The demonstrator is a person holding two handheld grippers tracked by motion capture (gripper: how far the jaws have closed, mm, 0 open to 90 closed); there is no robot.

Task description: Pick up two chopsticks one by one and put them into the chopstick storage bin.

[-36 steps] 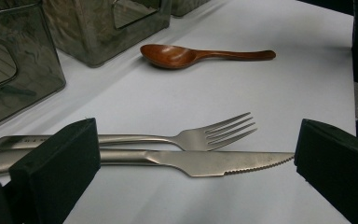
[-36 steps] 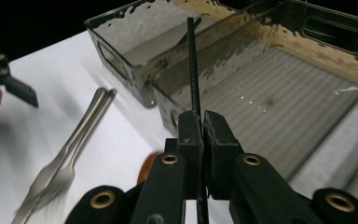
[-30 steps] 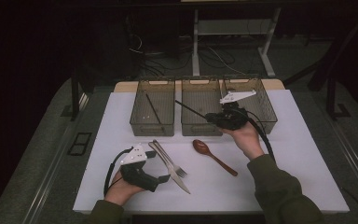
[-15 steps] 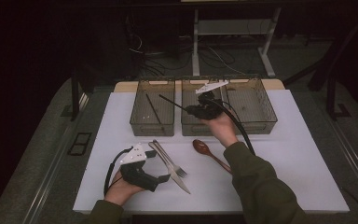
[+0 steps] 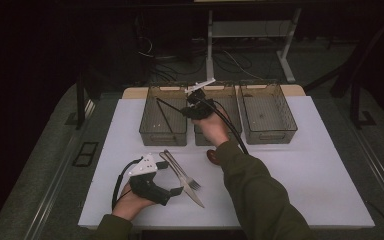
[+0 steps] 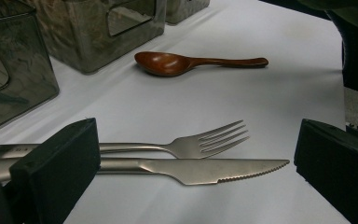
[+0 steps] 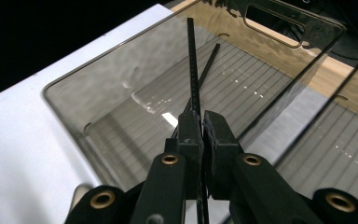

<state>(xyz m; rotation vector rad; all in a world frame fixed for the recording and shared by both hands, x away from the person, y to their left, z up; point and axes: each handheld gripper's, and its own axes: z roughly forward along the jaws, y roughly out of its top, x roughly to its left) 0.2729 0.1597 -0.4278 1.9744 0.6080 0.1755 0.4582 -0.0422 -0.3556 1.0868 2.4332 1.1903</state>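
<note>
My right gripper (image 5: 185, 112) (image 7: 201, 122) is shut on a thin black chopstick (image 5: 170, 105) (image 7: 191, 60). It holds the stick above the left clear bin (image 5: 150, 135) (image 7: 74, 84), tip pointing into it. A second black chopstick (image 5: 164, 119) (image 7: 207, 65) lies on that bin's ribbed floor. My left gripper (image 5: 172, 177) (image 6: 198, 140) rests on the white table near the front, jaws wide open. A steel fork (image 5: 177, 172) (image 6: 205, 140) and a steel knife (image 5: 190, 192) (image 6: 205, 170) lie side by side between those jaws, untouched. A brown wooden spoon (image 5: 212, 156) (image 6: 168, 63) lies beyond them, partly behind the right forearm.
Three clear bins stand in a row at the back of the white table (image 5: 305, 170): the left one, a middle one (image 5: 230, 100) and a right one (image 5: 270, 135). The right forearm (image 5: 250, 185) crosses the table's centre. Dark floor surrounds the table.
The right hand has carried the chopstick leftward, from near the right bin to above the left bin. The left hand and the cutlery have stayed put.
</note>
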